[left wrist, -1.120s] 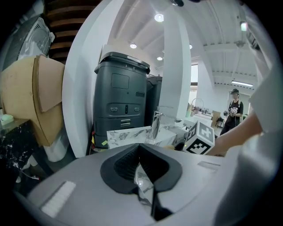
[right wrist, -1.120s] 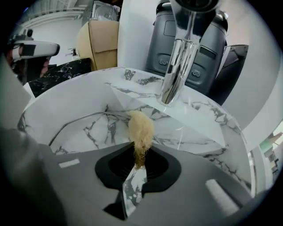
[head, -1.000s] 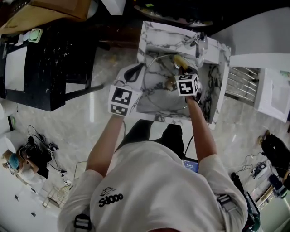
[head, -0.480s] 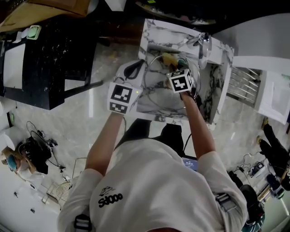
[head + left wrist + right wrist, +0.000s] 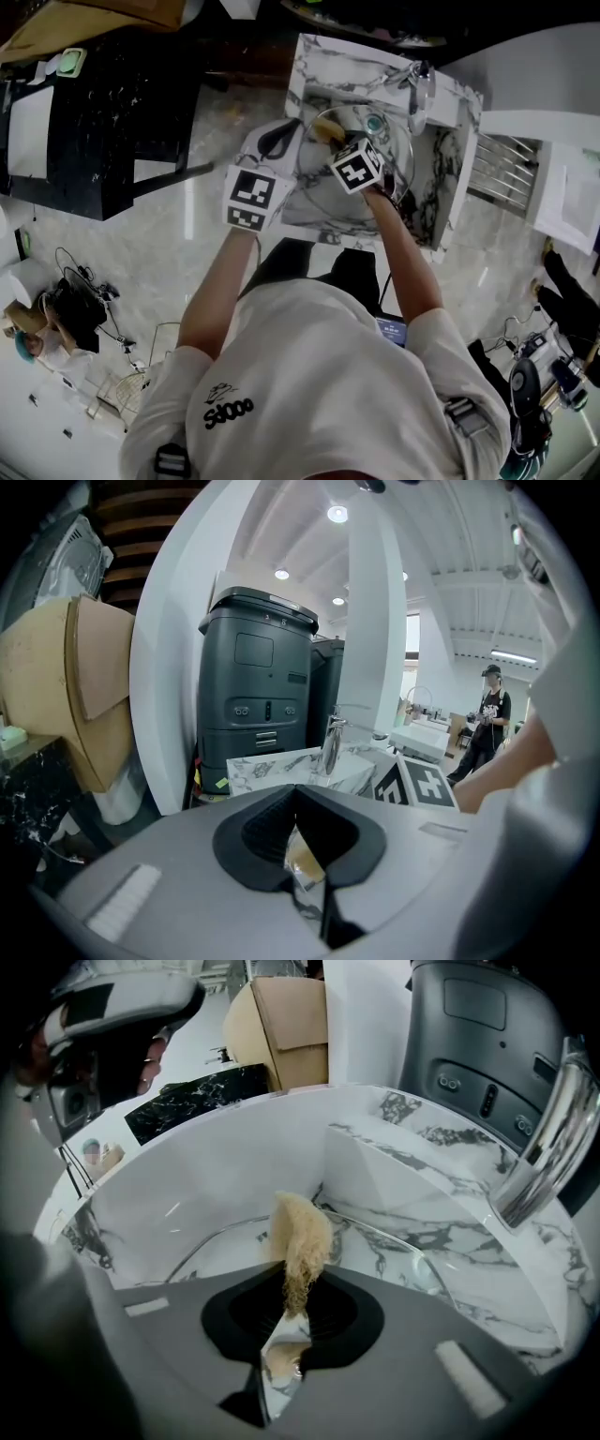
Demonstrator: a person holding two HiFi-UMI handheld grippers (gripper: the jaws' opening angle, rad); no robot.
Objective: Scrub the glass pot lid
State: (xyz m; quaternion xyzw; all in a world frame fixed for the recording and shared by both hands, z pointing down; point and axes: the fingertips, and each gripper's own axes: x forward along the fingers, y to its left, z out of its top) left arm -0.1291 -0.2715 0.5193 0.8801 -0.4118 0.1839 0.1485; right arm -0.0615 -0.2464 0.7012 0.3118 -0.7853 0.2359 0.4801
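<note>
Right gripper view shows right tongs (image 5: 287,1319) pinching a scrubber (image 5: 300,1237); left gripper view shows left tongs (image 5: 300,834) clamping glass lid (image 5: 367,1251).

Glass pot lid (image 5: 323,187): clear, round, w/ metal rim, sitting tilted inside marble sink (image 5: 441,216). Its left edge is being pinched in left claw (image 5: 302,841). Scrub pad (image 5: 298,1237): tan, fibrous, standing upright, being clamped in right claw (image 5: 289,1316), tip sitting at lid's far rim.
</note>
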